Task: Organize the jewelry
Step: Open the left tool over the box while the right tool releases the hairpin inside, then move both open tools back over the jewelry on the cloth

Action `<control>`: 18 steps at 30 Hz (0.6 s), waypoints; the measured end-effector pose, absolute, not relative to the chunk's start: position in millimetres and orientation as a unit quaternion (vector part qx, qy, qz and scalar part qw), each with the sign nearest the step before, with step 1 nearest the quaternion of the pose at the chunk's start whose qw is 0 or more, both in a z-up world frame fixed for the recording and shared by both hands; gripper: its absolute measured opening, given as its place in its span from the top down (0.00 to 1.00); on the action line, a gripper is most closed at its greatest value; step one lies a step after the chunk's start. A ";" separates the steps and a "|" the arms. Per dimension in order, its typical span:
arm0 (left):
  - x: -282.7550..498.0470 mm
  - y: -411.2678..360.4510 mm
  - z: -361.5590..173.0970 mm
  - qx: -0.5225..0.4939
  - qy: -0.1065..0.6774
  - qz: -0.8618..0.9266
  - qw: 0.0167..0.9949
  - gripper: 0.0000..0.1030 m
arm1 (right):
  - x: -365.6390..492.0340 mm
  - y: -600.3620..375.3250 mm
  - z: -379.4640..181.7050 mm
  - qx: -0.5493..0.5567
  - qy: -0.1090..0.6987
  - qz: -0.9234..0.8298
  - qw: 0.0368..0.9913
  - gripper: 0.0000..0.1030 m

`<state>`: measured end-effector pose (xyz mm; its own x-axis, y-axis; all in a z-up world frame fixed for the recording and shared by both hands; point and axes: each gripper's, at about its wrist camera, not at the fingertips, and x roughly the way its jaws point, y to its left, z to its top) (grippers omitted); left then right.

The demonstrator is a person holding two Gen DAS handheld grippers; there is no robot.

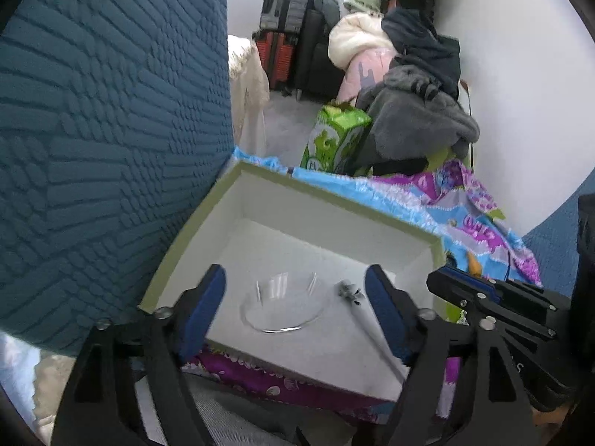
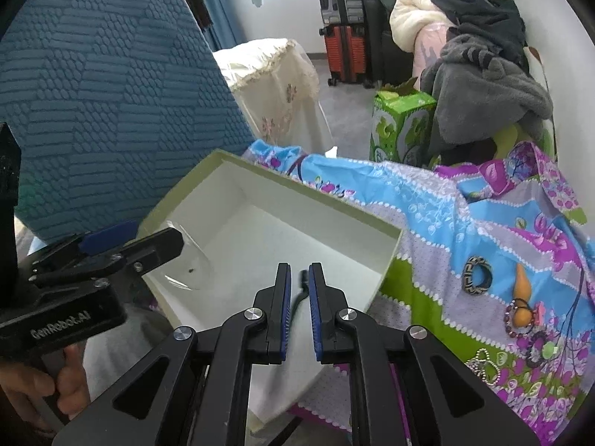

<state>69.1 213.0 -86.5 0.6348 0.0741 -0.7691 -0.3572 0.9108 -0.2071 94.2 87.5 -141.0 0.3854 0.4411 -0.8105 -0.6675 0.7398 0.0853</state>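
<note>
A box [image 1: 327, 195] with a green rim and white inside lies on a flowered cloth [image 2: 483, 215]. My left gripper [image 1: 294, 273] hangs open over it, its blue pads wide apart. Between them, untouched, a clear plastic piece [image 1: 282, 304] lies on the box floor. Beside it lies a small silver ornament on a thin pin [image 1: 347, 291]. My right gripper [image 2: 300, 267] is shut over the box's near right part, and a thin dark piece [image 2: 302, 290] shows through the slit between its pads. On the cloth to the right lie a patterned ring [image 2: 478, 278], a bead bracelet [image 2: 517, 316] and a pearl chain [image 2: 479, 364].
A blue textured cushion [image 1: 111, 130] rises against the box's left side. Behind the cloth stand a green carton [image 1: 334, 141], a heap of clothes [image 1: 420, 111] and suitcases [image 1: 282, 29]. A hand [image 2: 55, 383] grips the left tool's handle.
</note>
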 end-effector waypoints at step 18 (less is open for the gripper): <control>47.2 152.0 21.8 -0.136 0.316 0.096 0.934 0.23 | 73.0 13.2 -26.5 -0.083 0.338 0.337 0.875 0.91</control>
<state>47.2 152.0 21.8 0.7820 0.0939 -0.6162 -0.2652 0.9447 -0.1926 73.0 13.2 -26.5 0.5442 0.5343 -0.6468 -0.6459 0.7588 0.0834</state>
